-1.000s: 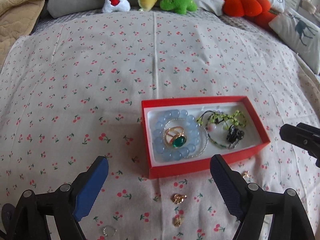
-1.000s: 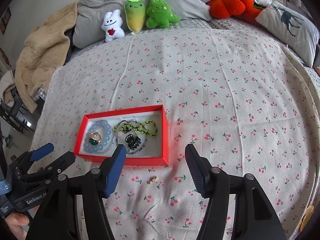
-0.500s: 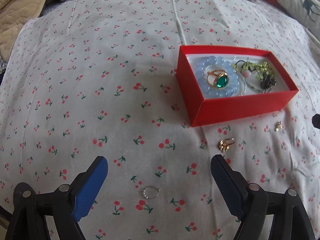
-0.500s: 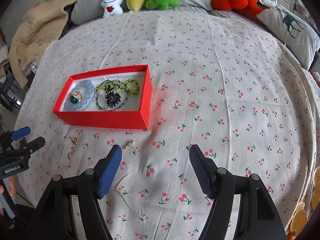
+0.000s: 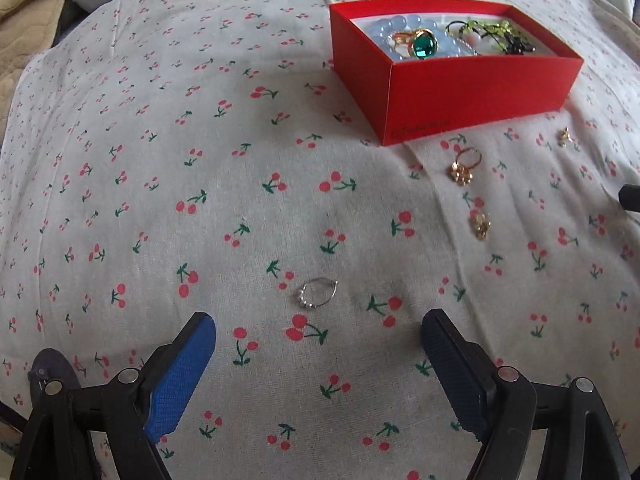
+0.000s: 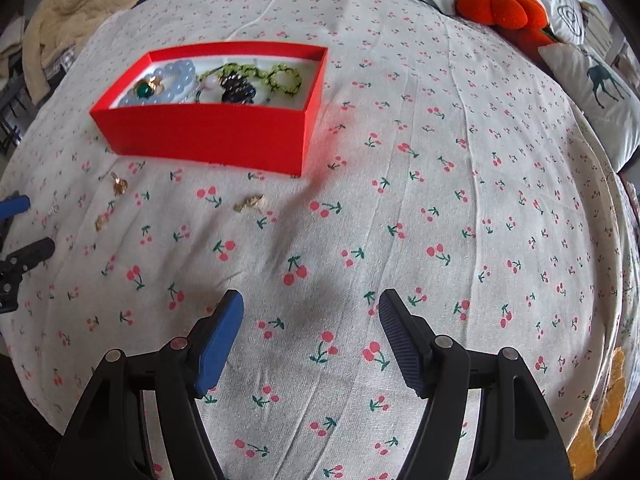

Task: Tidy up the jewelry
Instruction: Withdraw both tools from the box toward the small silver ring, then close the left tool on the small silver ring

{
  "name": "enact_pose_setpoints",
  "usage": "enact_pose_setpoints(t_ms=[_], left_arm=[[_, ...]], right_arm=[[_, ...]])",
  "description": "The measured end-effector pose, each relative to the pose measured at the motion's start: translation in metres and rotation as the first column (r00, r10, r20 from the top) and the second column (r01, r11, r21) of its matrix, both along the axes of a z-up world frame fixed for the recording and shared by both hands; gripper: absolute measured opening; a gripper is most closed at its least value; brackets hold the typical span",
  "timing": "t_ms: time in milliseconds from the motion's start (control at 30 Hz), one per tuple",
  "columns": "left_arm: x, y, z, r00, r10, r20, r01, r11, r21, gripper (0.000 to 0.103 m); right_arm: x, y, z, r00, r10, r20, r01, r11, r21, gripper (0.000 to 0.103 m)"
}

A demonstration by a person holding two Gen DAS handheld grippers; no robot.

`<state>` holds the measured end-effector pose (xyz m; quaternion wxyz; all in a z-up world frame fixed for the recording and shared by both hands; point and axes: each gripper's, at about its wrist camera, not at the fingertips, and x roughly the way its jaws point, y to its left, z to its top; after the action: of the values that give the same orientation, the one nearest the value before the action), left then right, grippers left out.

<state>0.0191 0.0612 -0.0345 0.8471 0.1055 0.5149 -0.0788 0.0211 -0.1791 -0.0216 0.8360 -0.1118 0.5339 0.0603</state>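
In your left wrist view, your left gripper (image 5: 318, 330) gapes wide, a silver ring (image 5: 317, 293) lying just above it at lower centre; the red box (image 5: 456, 68) sits upper right. In your right wrist view, your right gripper (image 6: 311, 312) spreads wide over bare cloth, a gold earring (image 6: 250, 203) left of centre.

Left fingers (image 5: 452, 364) spread; thin ring (image 5: 317, 293) on bed (image 5: 160, 200) just ahead, between them. Jewelry box (image 5: 476, 92) farther ahead, right of fingers' line. Flower ring (image 5: 464, 166) before box's near wall; small earring (image 5: 480, 224) nearer fingers; another (image 5: 564, 137) off right. Right fingers (image 6: 400, 334) spread over bare bedsheet; box (image 6: 208, 136) ahead-left, charm (image 6: 250, 203) between box and fingers. Bracelet (image 6: 178, 76), gem ring (image 6: 144, 89) inside box.
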Motion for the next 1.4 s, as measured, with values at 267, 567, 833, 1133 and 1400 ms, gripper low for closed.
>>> enact_pose_setpoints(t_ms=[267,567,833,1133,1400], left_arm=[[-0.015,0.024,-0.017,0.997,0.004,0.081,0.001,0.998,-0.07,0.103],[-0.02,0.029,-0.024,0.99,0.035,0.134,-0.02,0.993,-0.115,0.103],[-0.018,0.032,-0.021,0.992,0.006,0.127,0.011,0.992,-0.127,0.103],[-0.017,0.032,-0.009,0.987,-0.012,0.158,0.038,0.985,-0.166,0.064],[-0.007,0.016,-0.008,0.99,-0.052,0.134,0.074,0.982,-0.171,0.025]], right_arm=[[-0.015,0.01,-0.011,0.997,0.05,0.065,-0.046,0.998,-0.053,0.082],[-0.003,-0.014,-0.024,0.995,-0.059,0.081,0.054,0.997,0.06,0.103],[-0.004,-0.012,-0.024,0.987,-0.12,0.105,0.114,0.992,0.063,0.103],[0.007,-0.011,-0.023,0.983,-0.159,0.097,0.153,0.986,0.062,0.103],[0.012,-0.009,-0.023,0.983,-0.163,0.087,0.158,0.986,0.058,0.103]])
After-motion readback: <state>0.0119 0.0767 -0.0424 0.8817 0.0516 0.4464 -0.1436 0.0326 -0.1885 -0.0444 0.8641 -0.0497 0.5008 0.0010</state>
